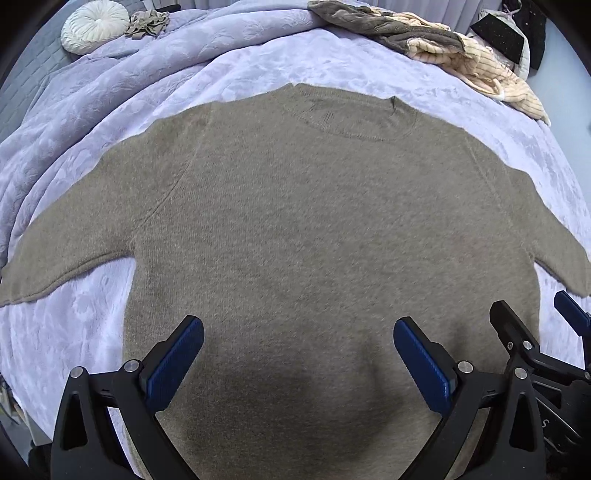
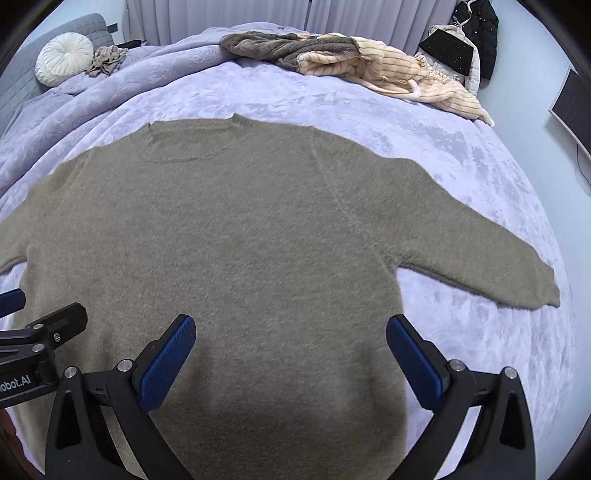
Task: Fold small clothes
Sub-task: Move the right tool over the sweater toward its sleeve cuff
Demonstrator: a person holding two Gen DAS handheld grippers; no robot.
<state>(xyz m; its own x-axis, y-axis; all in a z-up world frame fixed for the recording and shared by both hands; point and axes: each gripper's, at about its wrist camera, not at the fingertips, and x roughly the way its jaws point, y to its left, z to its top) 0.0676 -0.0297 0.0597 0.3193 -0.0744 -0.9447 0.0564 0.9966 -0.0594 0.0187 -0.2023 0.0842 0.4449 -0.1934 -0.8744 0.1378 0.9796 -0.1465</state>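
Note:
A taupe knit sweater (image 1: 314, 221) lies flat on the lavender bedspread (image 1: 74, 332), neckline far, both sleeves spread out to the sides. It also fills the right wrist view (image 2: 240, 240). My left gripper (image 1: 298, 332) is open and empty, hovering over the sweater's lower body. My right gripper (image 2: 291, 328) is open and empty, over the lower body toward the right side. The right gripper shows at the right edge of the left wrist view (image 1: 535, 314). The left gripper shows at the left edge of the right wrist view (image 2: 40, 306).
A pile of grey and striped cream clothes (image 2: 351, 62) lies at the bed's far side. A round white cushion (image 2: 64, 59) and a small crumpled beige garment (image 2: 107, 59) sit at the far left. Dark clothes (image 2: 476, 33) hang at far right.

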